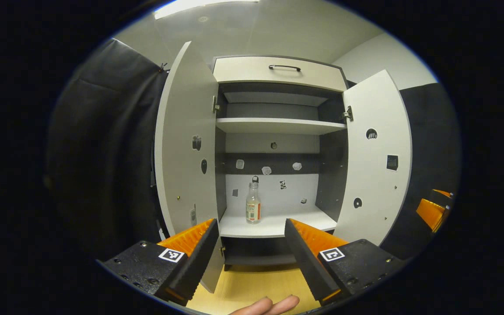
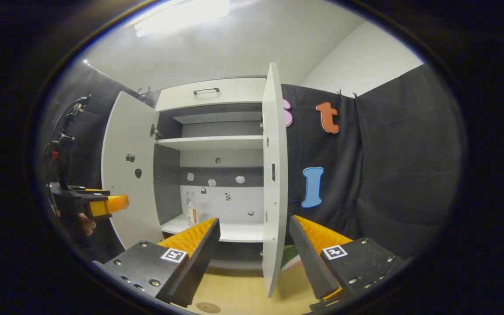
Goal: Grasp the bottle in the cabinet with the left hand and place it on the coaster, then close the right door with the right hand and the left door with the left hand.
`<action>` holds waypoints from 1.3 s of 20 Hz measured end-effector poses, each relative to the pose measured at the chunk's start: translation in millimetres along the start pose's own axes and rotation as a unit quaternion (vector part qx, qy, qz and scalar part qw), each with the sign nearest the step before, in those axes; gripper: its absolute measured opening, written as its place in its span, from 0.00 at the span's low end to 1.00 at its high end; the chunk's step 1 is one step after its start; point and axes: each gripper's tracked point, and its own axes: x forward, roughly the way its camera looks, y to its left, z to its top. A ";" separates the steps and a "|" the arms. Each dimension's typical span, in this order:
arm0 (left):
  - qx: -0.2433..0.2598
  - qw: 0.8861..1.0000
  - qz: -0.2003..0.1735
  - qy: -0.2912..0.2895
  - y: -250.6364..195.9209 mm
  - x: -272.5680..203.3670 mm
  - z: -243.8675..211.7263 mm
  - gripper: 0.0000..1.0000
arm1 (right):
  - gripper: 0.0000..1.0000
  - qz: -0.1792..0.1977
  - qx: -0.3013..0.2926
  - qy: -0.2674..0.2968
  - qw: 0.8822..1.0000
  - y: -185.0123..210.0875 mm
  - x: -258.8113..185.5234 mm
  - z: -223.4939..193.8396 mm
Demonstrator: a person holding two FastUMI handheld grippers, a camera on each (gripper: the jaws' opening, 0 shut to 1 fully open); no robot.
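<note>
A clear bottle (image 1: 253, 203) with a dark cap and a red-and-white label stands upright on the cabinet's lower shelf (image 1: 274, 225). Both white doors hang open: the left door (image 1: 184, 144) and the right door (image 1: 376, 157). My left gripper (image 1: 252, 258) is open, in front of the shelf and short of the bottle. My right gripper (image 2: 254, 258) is open too, with the right door's edge (image 2: 274, 175) standing between its fingers farther off. In the right gripper view the bottle (image 2: 190, 212) shows inside, the left gripper (image 2: 96, 203) is at the left, and a round coaster (image 2: 208, 307) lies on the wooden table.
The cabinet has an upper shelf (image 1: 278, 126) and a top drawer with a dark handle (image 1: 285, 67). Black cloth walls flank it. The right gripper (image 1: 433, 210) shows at the far right. A fingertip (image 1: 269, 305) lies at the bottom edge. A green-and-pink item (image 2: 290, 258) sits behind the right door.
</note>
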 end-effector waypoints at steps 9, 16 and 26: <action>-0.005 0.999 -0.023 0.023 -13.9 131.8 -42.5 0.96 | 0.97 0.004 -0.008 -0.005 1.000 13.3 12.2 -7.5; -0.006 0.999 -0.050 0.019 -19.8 281.5 -83.4 0.97 | 0.97 0.024 0.000 -0.019 1.000 39.2 10.0 -8.7; 0.004 0.999 0.003 0.037 5.8 387.8 -125.5 0.96 | 0.93 0.007 0.015 0.010 1.000 38.4 34.9 -24.5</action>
